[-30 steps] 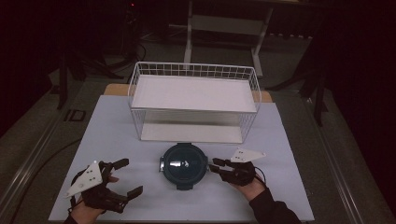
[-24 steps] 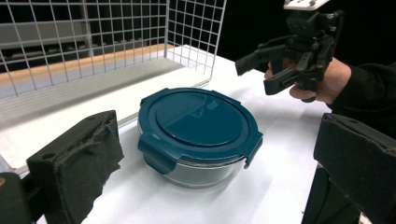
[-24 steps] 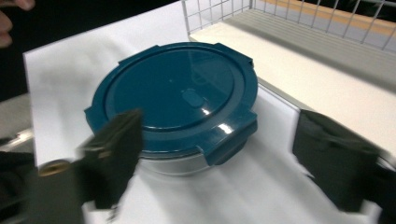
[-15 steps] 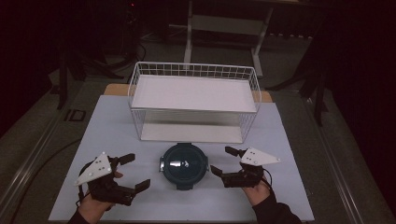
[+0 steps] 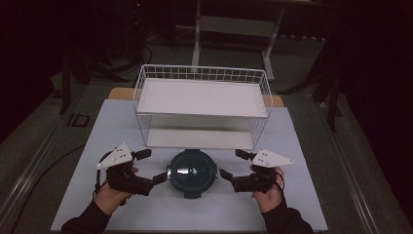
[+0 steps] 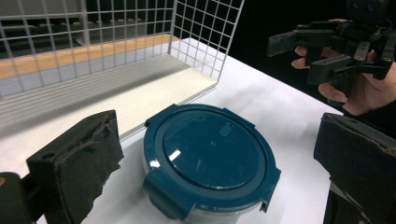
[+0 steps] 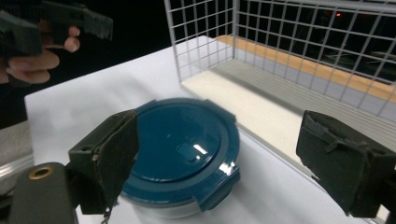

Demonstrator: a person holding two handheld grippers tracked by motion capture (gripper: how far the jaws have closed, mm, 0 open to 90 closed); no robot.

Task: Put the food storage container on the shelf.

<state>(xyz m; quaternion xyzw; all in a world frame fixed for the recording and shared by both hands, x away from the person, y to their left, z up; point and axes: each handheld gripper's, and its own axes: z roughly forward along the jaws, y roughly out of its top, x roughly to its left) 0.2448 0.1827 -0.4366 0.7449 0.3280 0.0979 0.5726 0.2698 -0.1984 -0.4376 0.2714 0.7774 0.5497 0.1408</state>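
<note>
While both grippers flank it, one round container [image 5: 192, 173] with a dark teal snap-on lid sits on the white table [image 5: 302, 141], just in front of the open side of one white wire basket [image 5: 202, 105]. Count: one container, one basket, two grippers, two hands. The lid carries four clip tabs as far as can be seen and a small raised oval near its centre; no brand, label or readable writing is visible on it, on the basket or on the table.

The left gripper [image 5: 150, 166] stands just left of the container, jaws spread wide and holding nothing; its lower jaw tip is very near the lid's rim, and contact cannot be judged from the high view. In the left gripper view the container [image 6: 211, 161] lies between and beyond the two black padded jaws, clear of both pads. The right gripper [image 5: 234, 164] stands just right of the container, jaws also wide apart and empty, a visible gap separating them from the lid. In the right gripper view the container [image 7: 181, 154] sits between the pads without touching either.

Against the frame one second earlier: the right gripper's jaws were nearly together then and have just been opening, with nothing between them. The left gripper lay lower and farther left, well apart from the container; it has now come in close beside it. Container and basket have kept their places.
</note>
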